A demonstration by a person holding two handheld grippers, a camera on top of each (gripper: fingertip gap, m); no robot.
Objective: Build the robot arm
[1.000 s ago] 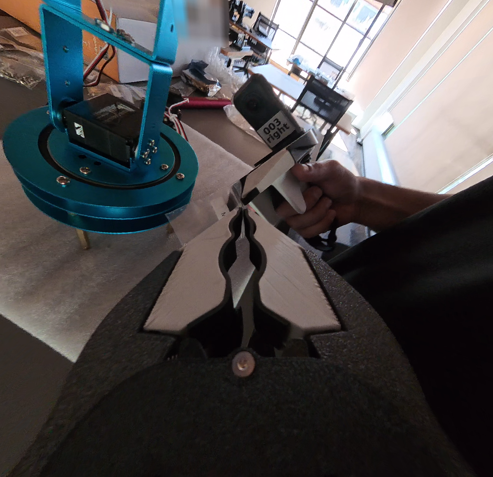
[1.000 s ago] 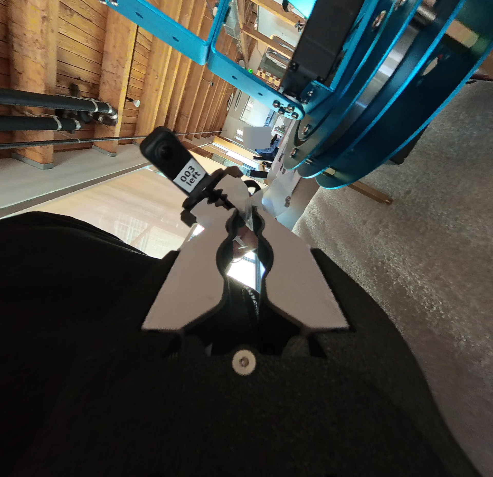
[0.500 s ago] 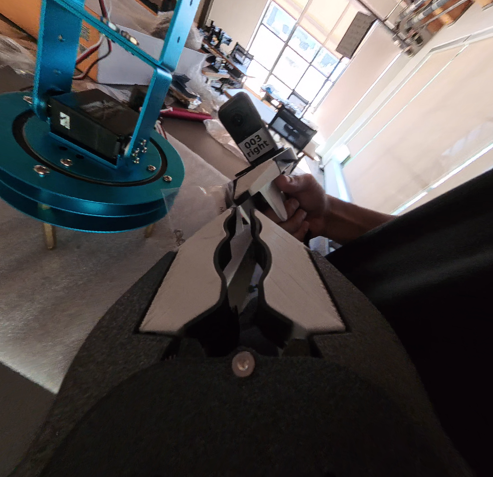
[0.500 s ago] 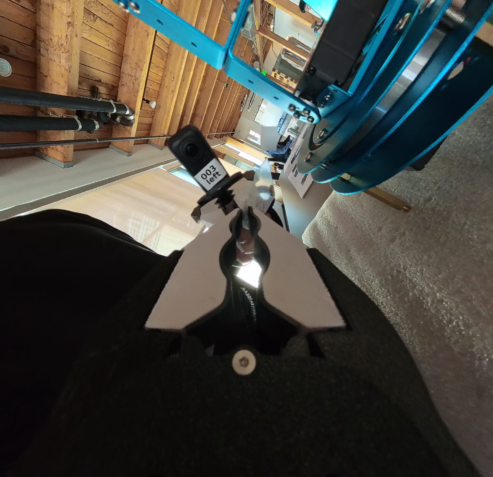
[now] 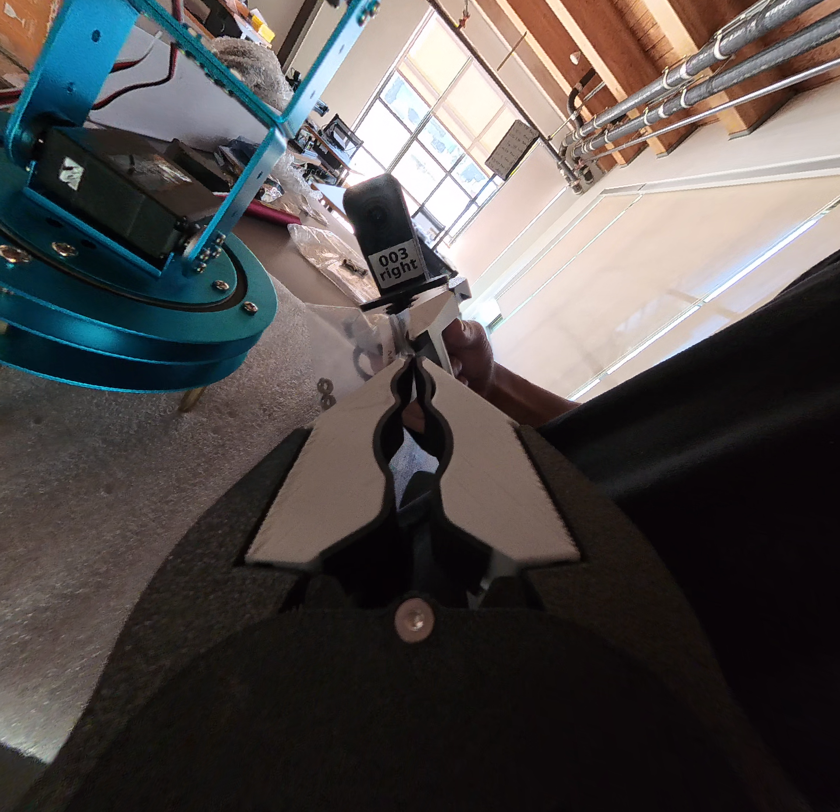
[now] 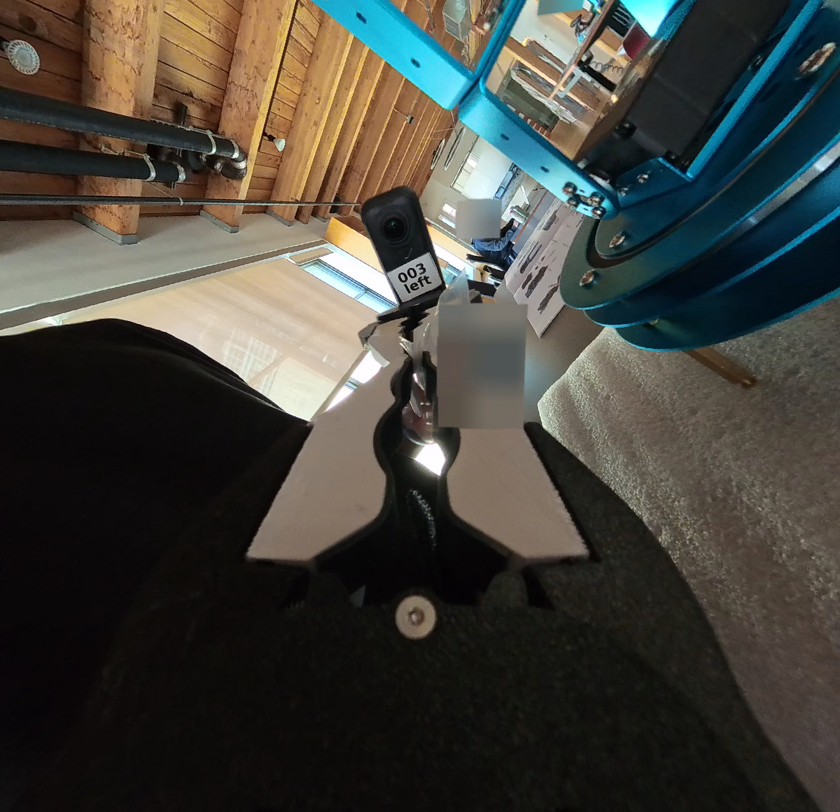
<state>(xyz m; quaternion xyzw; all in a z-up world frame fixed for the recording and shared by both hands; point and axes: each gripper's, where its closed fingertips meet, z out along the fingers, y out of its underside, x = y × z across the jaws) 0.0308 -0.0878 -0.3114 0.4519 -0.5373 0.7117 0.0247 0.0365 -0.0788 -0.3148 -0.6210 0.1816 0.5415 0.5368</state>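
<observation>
Tongs left (image 5: 411,367) and right (image 6: 416,358) both pinch one clear plastic bag (image 5: 359,336) (keep grips firm) beside blue turntable base (image 5: 136,317).

Hand-held gripper (image 5: 412,367): white fingers, black textured body, silver screw, blk sleeve.

Both tongs meet tip to tip, closed

The left tongs (image 5: 412,367) have their jaws pressed together at the tips, pointing at the right tongs (image 5: 406,336), which a bare hand (image 5: 470,353) grips by the handle. From the right wrist view, the right tongs (image 6: 417,364) are likewise closed, tips facing the left tongs (image 6: 400,340).
</observation>
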